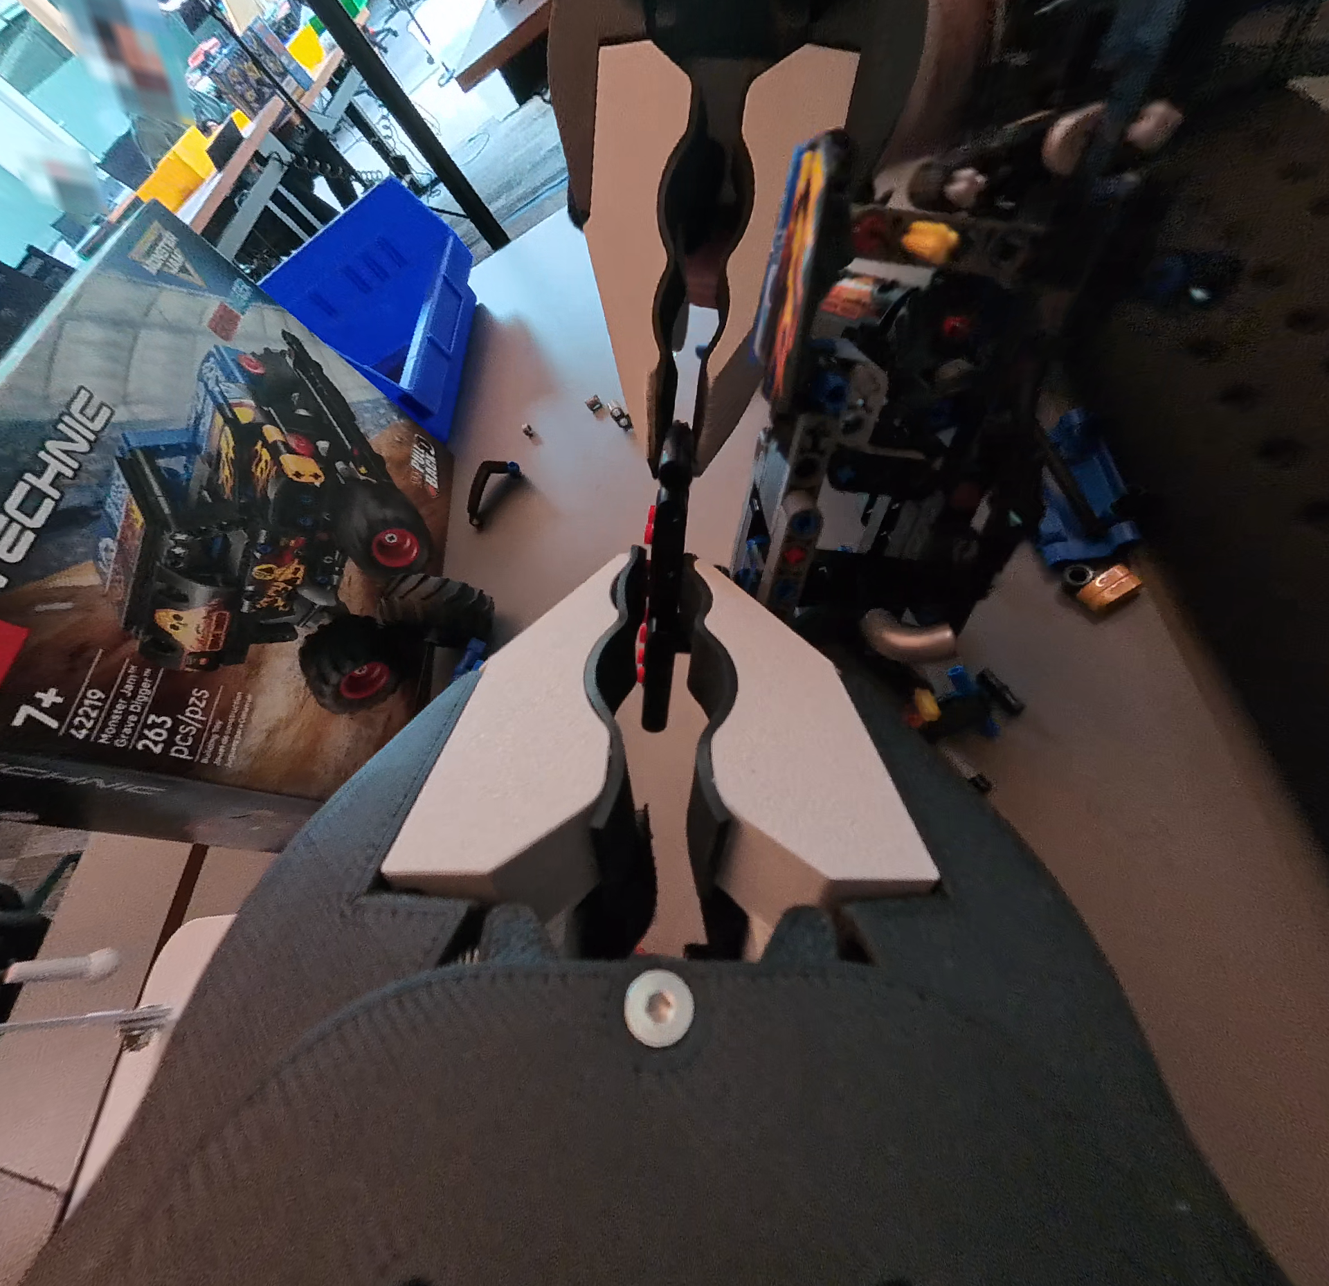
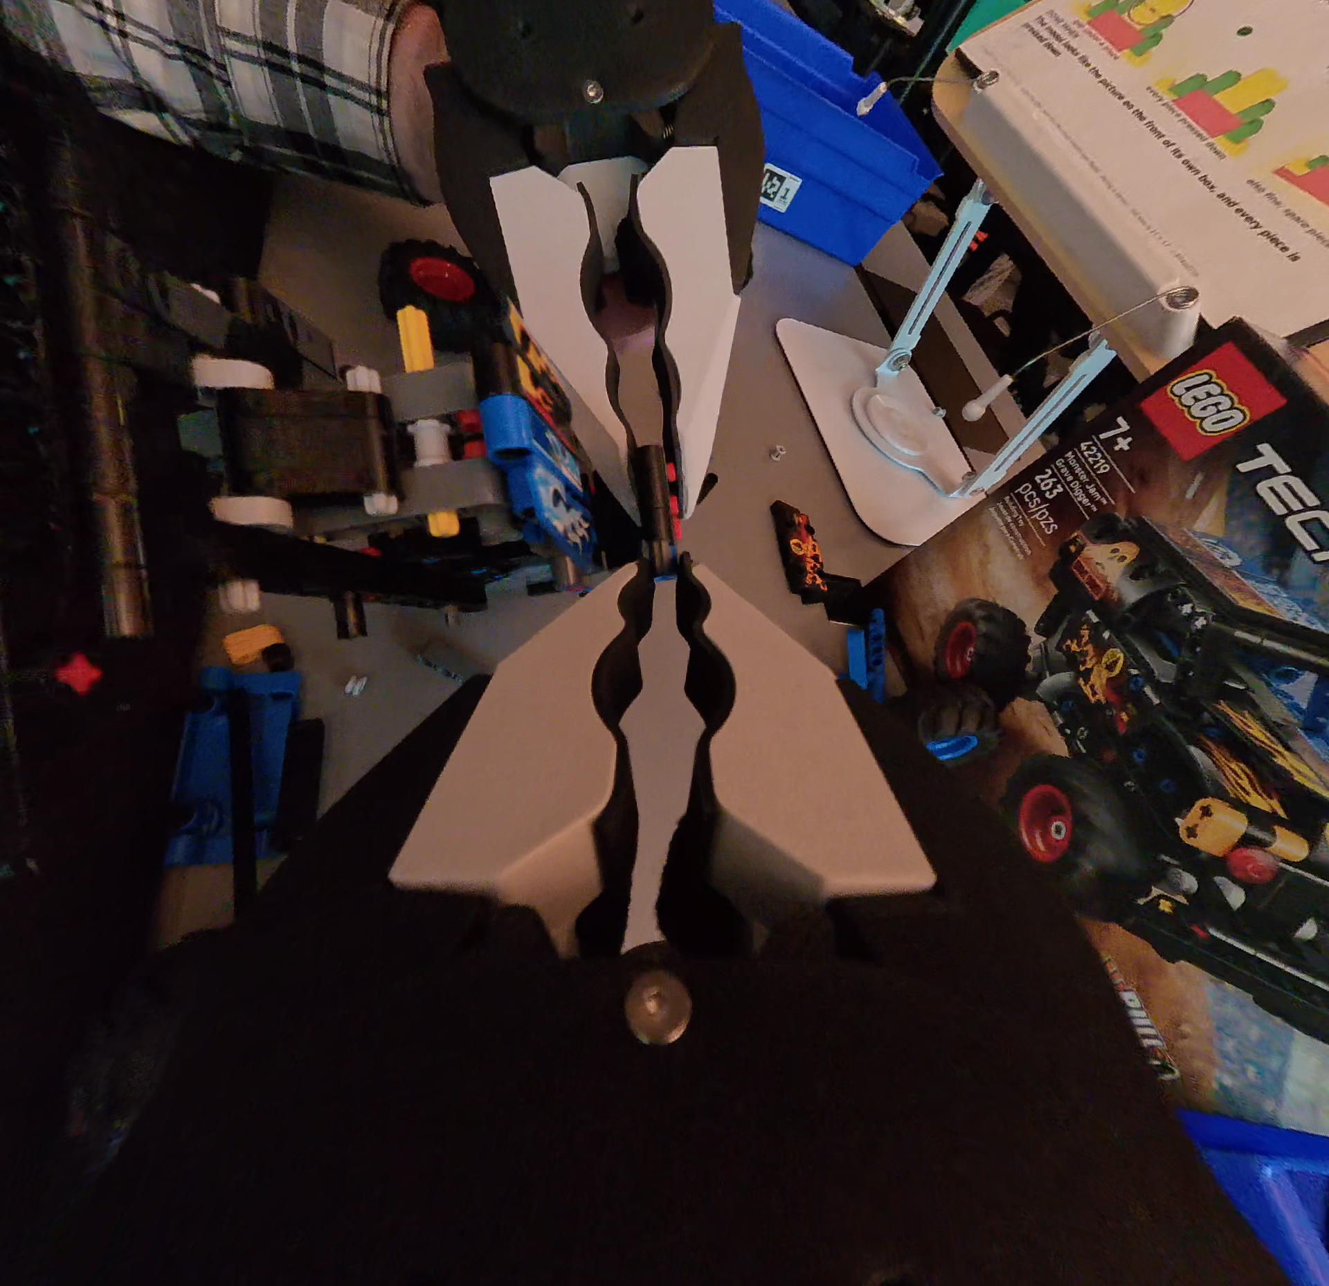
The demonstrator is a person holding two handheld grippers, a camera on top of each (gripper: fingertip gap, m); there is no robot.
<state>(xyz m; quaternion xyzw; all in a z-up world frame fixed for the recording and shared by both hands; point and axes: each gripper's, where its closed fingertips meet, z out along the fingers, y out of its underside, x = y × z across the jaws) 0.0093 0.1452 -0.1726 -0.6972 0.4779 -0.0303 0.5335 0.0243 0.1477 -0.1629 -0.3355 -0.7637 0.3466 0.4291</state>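
The left tool point(image 1: 665, 575) pinches a slim black beam point(image 1: 665, 590) with red pegs along one side, its fingers point(image 1: 546, 719) pressed against it; the right tool point(image 2: 665, 575) meets it tip to tip from the opposite side and is closed on a small blue piece point(image 2: 665, 565) at the beam's far end, so the beam is held in the air between the two, above the surface point(image 1: 568, 360). Just beside the beam stands a half-built toy truck point(image 1: 884, 403) of black, grey and blue parts, with a flame-printed panel facing the tools. A printed toy box point(image 1: 216, 532) picturing a black monster truck with red wheels lies flat on the pale grey surface; it carries a red logo patch and printed lettering, which is left unread here. Behind it sits a blue bin point(image 1: 388, 295), and in the right wrist view a white stand point(image 2: 884, 417) holds a sheet with coloured brick diagrams point(image 2: 1165, 94). Loose parts are scattered about: a flame-decorated black piece point(image 2: 805, 550), a black wheel with a red hub point(image 2: 435, 281), and blue pieces point(image 2: 230, 755). A plaid sleeve point(image 2: 216, 50) shows behind the left tool. The room beyond holds more desks with yellow bins point(image 1: 180, 165).
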